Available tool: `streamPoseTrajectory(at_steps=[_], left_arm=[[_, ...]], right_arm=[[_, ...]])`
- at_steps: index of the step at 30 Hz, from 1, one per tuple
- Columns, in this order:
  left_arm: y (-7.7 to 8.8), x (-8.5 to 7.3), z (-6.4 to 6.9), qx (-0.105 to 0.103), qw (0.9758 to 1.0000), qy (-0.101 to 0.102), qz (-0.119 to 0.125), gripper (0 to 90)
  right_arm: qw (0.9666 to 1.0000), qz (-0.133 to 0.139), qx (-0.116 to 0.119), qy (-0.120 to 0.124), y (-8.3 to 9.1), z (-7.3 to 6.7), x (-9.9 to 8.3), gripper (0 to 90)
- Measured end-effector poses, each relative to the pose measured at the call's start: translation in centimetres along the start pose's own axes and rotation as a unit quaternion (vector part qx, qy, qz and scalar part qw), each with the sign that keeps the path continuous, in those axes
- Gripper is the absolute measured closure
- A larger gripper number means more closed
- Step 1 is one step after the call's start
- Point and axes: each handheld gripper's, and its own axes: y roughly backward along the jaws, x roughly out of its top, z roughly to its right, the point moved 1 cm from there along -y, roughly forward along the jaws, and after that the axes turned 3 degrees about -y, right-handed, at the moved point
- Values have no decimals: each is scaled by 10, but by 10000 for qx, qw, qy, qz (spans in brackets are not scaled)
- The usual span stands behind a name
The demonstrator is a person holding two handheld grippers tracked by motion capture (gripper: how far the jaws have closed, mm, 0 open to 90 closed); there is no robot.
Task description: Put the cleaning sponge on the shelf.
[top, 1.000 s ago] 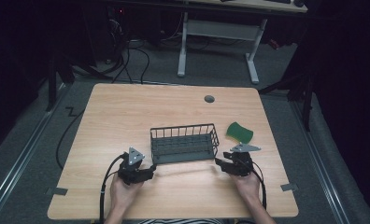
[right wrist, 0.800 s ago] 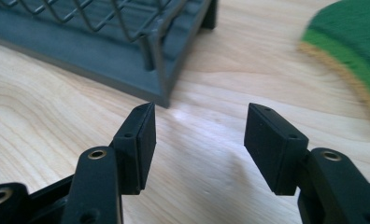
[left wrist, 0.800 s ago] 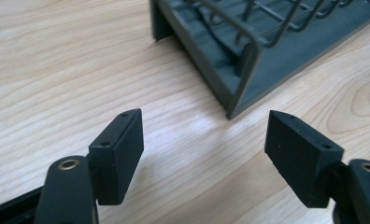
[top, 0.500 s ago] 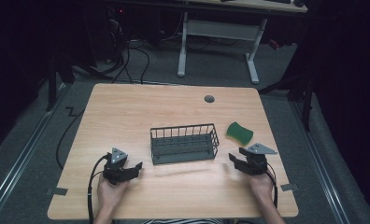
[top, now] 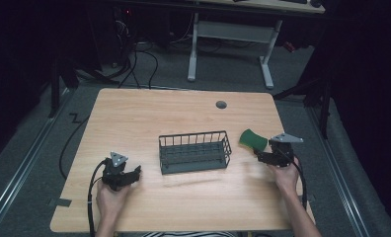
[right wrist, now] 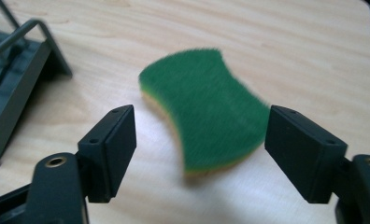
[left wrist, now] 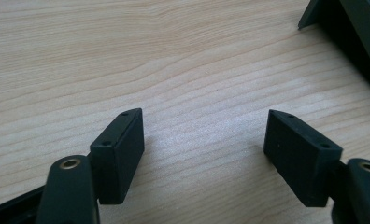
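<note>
A dark wire basket (top: 194, 152) stands at the middle of the wooden table (top: 149, 113). To its right lies a green sponge (top: 253, 139) with a yellow underside. My right gripper (top: 260, 155) hovers just near of the sponge, jaws open and just having opened wider. In the right gripper view the sponge (right wrist: 206, 112) lies flat ahead between the jaws of that gripper (right wrist: 199, 135), touching neither pad; the basket's end (right wrist: 15, 79) is at the left. My left gripper (top: 136, 173) is left of the basket near the front, open (left wrist: 204, 135) over bare wood, the basket's corner (left wrist: 351, 28) far right.
A round cable hole (top: 221, 104) sits near the table's far edge. Beyond the table stand white desk legs (top: 266, 64) and floor cables (top: 144, 54). A cable (top: 91, 197) trails from the left gripper toward the front edge.
Both grippers have drawn away from the basket's ends. The left went left and toward the front edge; the right went right and ended beside the sponge.
</note>
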Motion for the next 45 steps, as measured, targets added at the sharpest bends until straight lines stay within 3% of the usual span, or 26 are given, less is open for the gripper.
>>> streamPoseTrajectory(at_steps=[7, 10, 14, 17, 22, 30, 31, 34, 45], left_arm=[[0, 0, 0, 20, 10000, 7, -5, 284], [0, 0, 1, 23, 10000, 10, -6, 282], [0, 0, 1, 22, 10000, 5, -11, 280], [0, 0, 1, 30, 10000, 10, -11, 279], [0, 0, 1, 36, 10000, 16, -10, 279], [0, 0, 2, 30, 10000, 2, -20, 271], [0, 0, 2, 23, 10000, -2, -14, 268], [0, 0, 2, 2, 10000, -15, -17, 268], [0, 0, 2, -5, 10000, -19, -15, 267]], right_arm=[[9995, -161, 258, 97, -14, 14, 18, 141], [9979, -386, 401, 331, -25, 17, 29, 132], [9960, -475, 553, 508, -33, 18, 39, 128], [9953, -485, 600, 582, -38, 19, 40, 132], [9913, -818, 820, 625, -53, 21, 31, 117], [9879, -974, 845, 856, -67, 18, 26, 109], [9881, -1025, 833, 793, -69, 18, 25, 120], [9867, -1081, 741, 962, -69, 19, 25, 186], [9837, -1260, 657, 1101, -63, 21, 26, 279]])
